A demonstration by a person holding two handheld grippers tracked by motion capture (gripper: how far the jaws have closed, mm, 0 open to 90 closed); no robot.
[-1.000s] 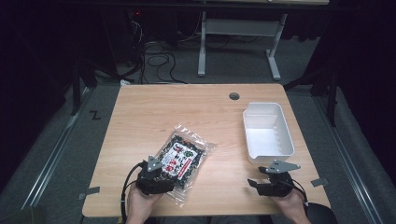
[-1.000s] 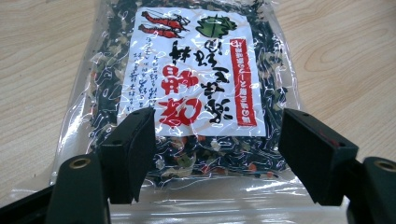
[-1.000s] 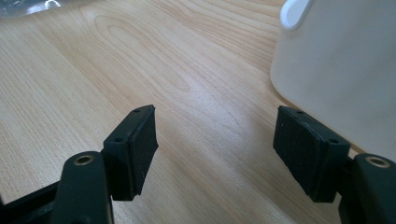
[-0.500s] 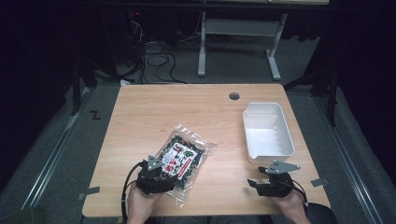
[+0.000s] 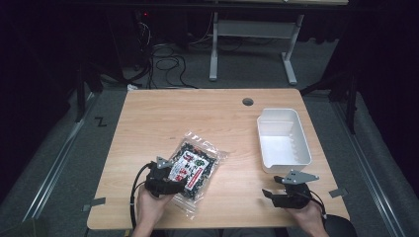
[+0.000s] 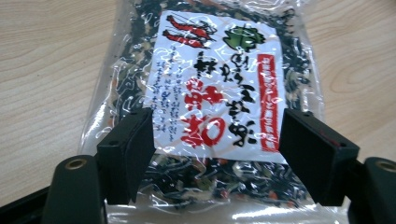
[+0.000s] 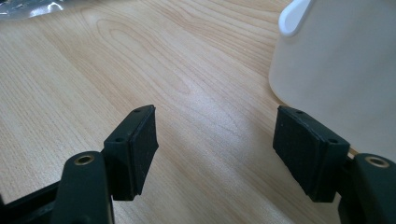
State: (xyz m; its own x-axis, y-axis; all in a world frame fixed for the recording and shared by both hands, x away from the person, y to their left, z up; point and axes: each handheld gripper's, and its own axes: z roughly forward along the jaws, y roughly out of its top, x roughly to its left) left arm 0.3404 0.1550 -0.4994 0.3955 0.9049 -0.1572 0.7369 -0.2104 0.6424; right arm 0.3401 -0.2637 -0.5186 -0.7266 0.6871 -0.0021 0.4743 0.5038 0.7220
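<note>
— Left gripper view: where's the packet?
— Flat on the table, its near end between the left gripper's jaws, which stand apart on either side of it.
— And from above?
— The packet lies near the front edge, left of middle.
— The right gripper?
— Jaws apart over bare wood, with the white bin just beside it.

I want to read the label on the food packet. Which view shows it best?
The left gripper view: the packet lies close, between the open left tool jaws, print legible. The high view shows it small; the right gripper view catches one corner.
</note>
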